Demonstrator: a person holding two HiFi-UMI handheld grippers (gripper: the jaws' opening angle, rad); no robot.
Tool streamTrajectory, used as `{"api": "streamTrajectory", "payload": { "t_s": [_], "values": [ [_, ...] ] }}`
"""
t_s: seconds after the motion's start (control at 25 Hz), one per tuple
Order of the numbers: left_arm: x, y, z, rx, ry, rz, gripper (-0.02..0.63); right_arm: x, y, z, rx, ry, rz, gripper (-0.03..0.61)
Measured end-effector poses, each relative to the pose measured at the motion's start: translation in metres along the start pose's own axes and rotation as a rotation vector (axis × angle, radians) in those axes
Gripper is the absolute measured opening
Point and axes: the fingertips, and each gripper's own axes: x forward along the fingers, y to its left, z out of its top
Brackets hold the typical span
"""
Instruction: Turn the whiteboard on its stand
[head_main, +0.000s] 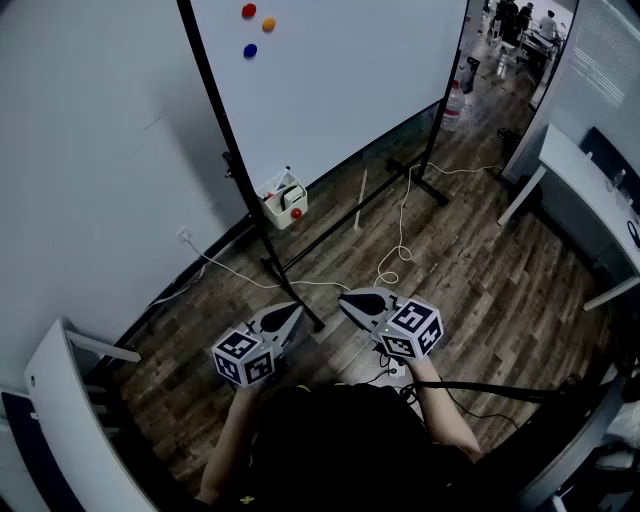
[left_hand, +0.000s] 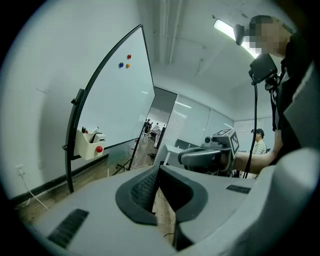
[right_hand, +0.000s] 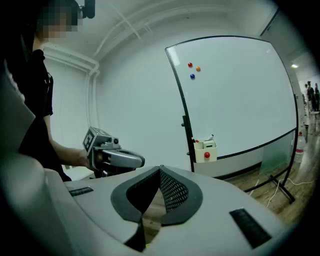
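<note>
Whiteboard (head_main: 340, 80): upper middle of the head view, upright, its white face towards the person and well apart from both grippers.
Stand (head_main: 212, 100): black frame round the board; one foot runs down the wooden floor (head_main: 480, 270) towards the frame's centre.
Magnets: red (head_main: 248, 10), orange (head_main: 268, 23) and blue (head_main: 249, 50), close together near the board's upper left corner.
Holder (head_main: 284, 201): cream box hanging on the left post below the board's lower left corner (a red round knob shows on its front).
Cable (head_main: 400, 235): white, lying in loops on the floor under the board.
Left gripper (head_main: 296, 309): lower centre, left of its partner; fingers pressed together, nothing between them.
Right gripper (head_main: 346, 297): just beside the left one; jaws likewise closed tip to tip, holding nothing.
</note>
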Motion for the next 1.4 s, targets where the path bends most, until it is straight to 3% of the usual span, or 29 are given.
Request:
{"api": "streamTrajectory", "payload": {
  "t_s": [0.48,0.76,1.0,1.4],
  "values": [
    [0.003,0.004,0.007,0.006,-0.025,0.049,-0.002,-0.003,-0.007,-0.001,0.024,-0.026,0.027,-0.009],
    [-0.017,0.035,0.026,0.014,-0.066,0.121,-0.002,0.011,-0.010,-0.005,0.039,0.000,0.047,-0.009],
    [-0.017,0.066,0.041,0.013,-0.095,0.136,0.000,0.026,-0.020,-0.010,0.057,0.023,0.040,-0.009],
    [0.005,0.115,0.110,0.142,-0.134,0.109,0.003,0.064,-0.056,0.019,0.045,0.027,-0.003,-0.009]
  ]
}}
